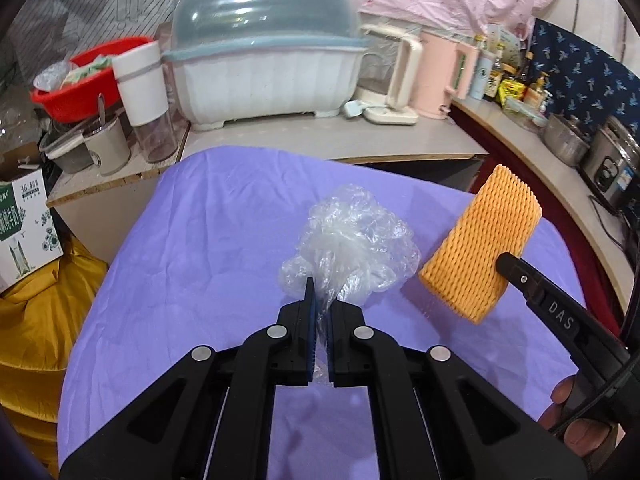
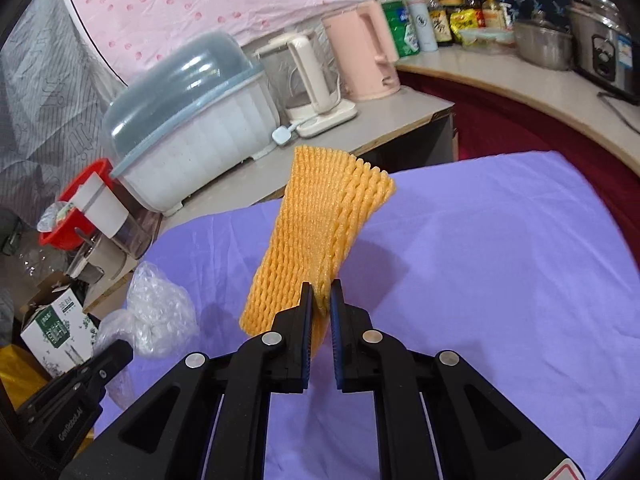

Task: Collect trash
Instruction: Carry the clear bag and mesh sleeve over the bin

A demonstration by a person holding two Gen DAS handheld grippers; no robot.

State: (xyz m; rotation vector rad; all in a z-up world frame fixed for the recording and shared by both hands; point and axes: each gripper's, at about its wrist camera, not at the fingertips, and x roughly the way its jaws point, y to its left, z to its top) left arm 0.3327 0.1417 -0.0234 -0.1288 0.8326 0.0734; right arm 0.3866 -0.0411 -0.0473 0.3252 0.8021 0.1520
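Two grippers are each holding trash. In the left wrist view, the left gripper (image 1: pixel 320 296) is pinching the crumpled clear plastic bag (image 1: pixel 352 248) above the purple cloth (image 1: pixel 192 248). In the right wrist view, the right gripper (image 2: pixel 322 296) is squeezing the orange foam net (image 2: pixel 316 236), which is sticking up just ahead.

Left gripper (image 1: pixel 320 292): matte black plastic linkage arms, four round silver pivot pins, blue ribbed pads (image 1: pixel 310 320) on the inner finger faces. Right gripper (image 2: pixel 321 296): same black build, silver pins, blue pads; white "DAS" lettering on its side, black cable behind. Bare skin of the right hand (image 1: pixel 576 420) behind it.
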